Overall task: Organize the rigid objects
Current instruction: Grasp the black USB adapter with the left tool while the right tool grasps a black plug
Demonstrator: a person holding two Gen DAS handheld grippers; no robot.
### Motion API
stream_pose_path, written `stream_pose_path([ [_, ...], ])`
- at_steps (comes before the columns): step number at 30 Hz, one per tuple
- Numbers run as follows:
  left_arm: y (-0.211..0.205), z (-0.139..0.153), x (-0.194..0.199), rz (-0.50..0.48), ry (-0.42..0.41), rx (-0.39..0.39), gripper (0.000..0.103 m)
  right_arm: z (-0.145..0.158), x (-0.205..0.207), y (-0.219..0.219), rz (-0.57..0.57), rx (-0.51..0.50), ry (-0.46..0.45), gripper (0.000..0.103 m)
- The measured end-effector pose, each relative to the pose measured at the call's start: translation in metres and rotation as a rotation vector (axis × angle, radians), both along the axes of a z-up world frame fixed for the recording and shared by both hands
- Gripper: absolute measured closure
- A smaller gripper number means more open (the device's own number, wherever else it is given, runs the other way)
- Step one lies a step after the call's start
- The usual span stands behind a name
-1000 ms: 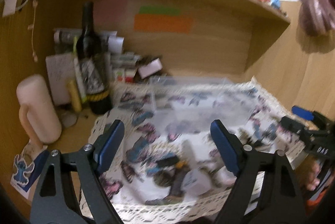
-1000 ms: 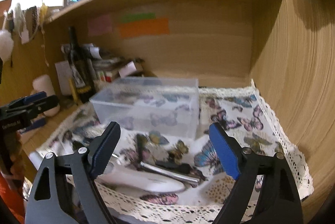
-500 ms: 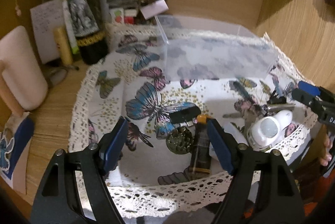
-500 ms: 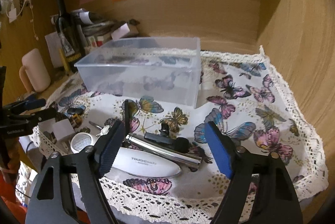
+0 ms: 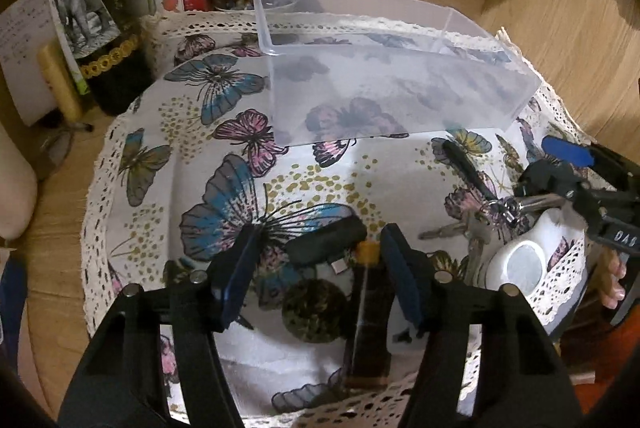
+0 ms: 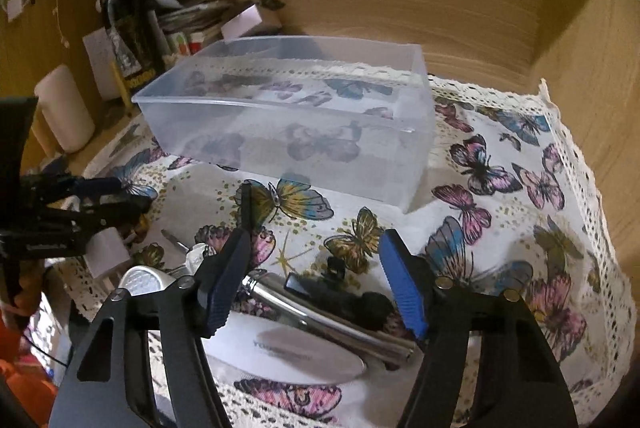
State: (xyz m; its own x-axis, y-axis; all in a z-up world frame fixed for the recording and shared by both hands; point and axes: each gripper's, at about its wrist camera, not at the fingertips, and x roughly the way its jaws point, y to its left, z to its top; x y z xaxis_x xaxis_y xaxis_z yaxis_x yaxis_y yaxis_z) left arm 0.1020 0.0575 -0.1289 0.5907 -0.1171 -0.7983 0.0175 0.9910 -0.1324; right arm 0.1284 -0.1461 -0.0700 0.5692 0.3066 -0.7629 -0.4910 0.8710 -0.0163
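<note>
The clear plastic box [image 5: 384,84] sat on the butterfly cloth [image 5: 168,156], and nothing could be seen inside it. So the tidying had hardly begun, I think. All the small things lay on the cloth in front of the box. Going from big to small, there was a white oval case [image 6: 288,356], a shiny metal tube [image 6: 320,316], a dark bottle with an orange cap [image 5: 370,312], a black stick [image 5: 326,240], a round dark lid [image 5: 314,310] and some keys [image 5: 472,228]. The left gripper [image 5: 316,268] hung spread wide over the black stick, holding nothing. The right gripper [image 6: 316,280] hung spread wide over the metal tube, holding nothing too.
</note>
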Motion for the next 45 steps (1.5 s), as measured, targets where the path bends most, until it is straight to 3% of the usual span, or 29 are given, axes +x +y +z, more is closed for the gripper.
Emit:
stream_pose_path([
  [4,0.008,-0.002,0.007,0.025,0.027,-0.062,0.043,-0.005,0.004,-0.009,-0.029,-0.016,0.034,0.04],
  [12,0.009,-0.002,0.013,0.056,0.045,-0.041,0.045,-0.01,0.006,-0.022,-0.047,-0.061,0.073,0.042],
  [16,0.012,-0.002,0.01,0.071,0.045,0.013,0.043,-0.009,0.005,-0.032,-0.06,-0.052,0.078,0.042],
  [19,0.01,-0.002,0.005,0.08,0.044,0.063,0.031,-0.011,0.006,-0.039,-0.059,-0.028,0.088,0.049],
  [23,0.007,-0.004,0.002,0.071,0.054,0.066,0.03,-0.013,0.007,-0.036,-0.029,0.0,0.091,0.064],
  [29,-0.004,-0.005,0.007,0.052,0.078,0.062,0.03,-0.014,0.011,-0.035,-0.034,0.0,0.068,0.065],
  [31,-0.007,-0.006,0.009,0.056,0.071,0.075,0.036,-0.014,0.011,-0.036,-0.032,0.014,0.07,0.065],
  [35,-0.013,-0.004,0.009,0.039,0.05,0.098,0.06,-0.012,0.009,-0.035,0.0,0.028,0.073,0.065],
  [42,-0.013,-0.004,0.008,0.03,0.034,0.107,0.061,-0.022,0.01,-0.027,0.042,-0.032,0.09,0.065],
  [45,-0.011,-0.001,0.009,0.037,0.021,0.101,0.061,-0.026,0.017,-0.027,0.02,-0.042,0.088,0.079],
])
